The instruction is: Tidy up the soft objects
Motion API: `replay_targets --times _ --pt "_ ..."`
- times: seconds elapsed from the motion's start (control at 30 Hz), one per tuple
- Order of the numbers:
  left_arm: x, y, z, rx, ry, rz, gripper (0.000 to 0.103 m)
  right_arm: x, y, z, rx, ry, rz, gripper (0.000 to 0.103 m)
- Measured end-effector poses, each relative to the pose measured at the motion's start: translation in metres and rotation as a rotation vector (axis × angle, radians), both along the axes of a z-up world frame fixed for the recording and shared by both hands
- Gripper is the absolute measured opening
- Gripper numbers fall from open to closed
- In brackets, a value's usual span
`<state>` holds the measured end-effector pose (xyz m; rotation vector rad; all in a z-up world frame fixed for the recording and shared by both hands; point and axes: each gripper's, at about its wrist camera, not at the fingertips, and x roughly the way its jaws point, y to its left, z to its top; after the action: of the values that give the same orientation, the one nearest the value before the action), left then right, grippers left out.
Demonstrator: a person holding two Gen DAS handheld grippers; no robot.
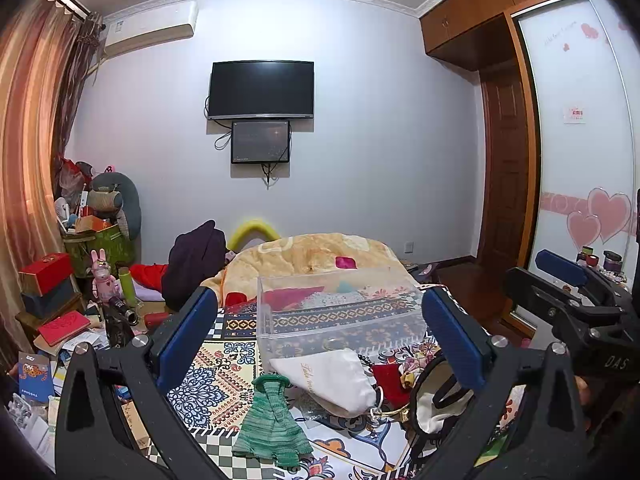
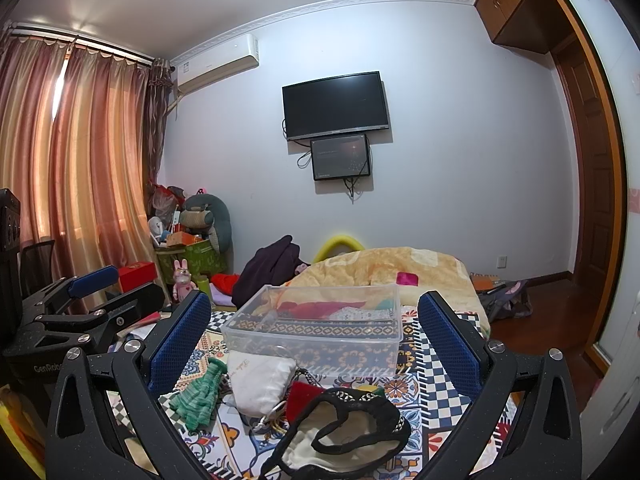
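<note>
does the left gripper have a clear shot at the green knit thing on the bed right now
Probably yes. The left gripper is open and empty, and the green knit piece lies flat on the patterned bedspread just ahead between its fingers, uncovered. The white pouch lies close beside it.

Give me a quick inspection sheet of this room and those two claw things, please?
Surface: patterned bedspread, a yellow quilt behind.
Job's things: clear plastic bin holding some fabrics; green knit piece, white pouch, black-trimmed bag lying loose before it.
Clutter: boxes, toys, pink rabbit figure at left.
Grippers: left gripper and right gripper both open, empty.
Cables: hanging under the wall screens.
Surroundings: curtains, air conditioner, wardrobe.
</note>
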<state>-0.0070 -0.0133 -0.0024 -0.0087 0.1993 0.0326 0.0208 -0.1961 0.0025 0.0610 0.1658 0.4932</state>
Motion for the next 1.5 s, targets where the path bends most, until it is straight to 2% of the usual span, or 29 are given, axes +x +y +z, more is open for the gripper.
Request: replay_targets --times 1.5 --pt "0.0008 0.0020 0.0007 -0.001 0.009 -0.007 0.103 0.0003 0.0010 -0.0003 0.000 0.004 0.001 0.103"
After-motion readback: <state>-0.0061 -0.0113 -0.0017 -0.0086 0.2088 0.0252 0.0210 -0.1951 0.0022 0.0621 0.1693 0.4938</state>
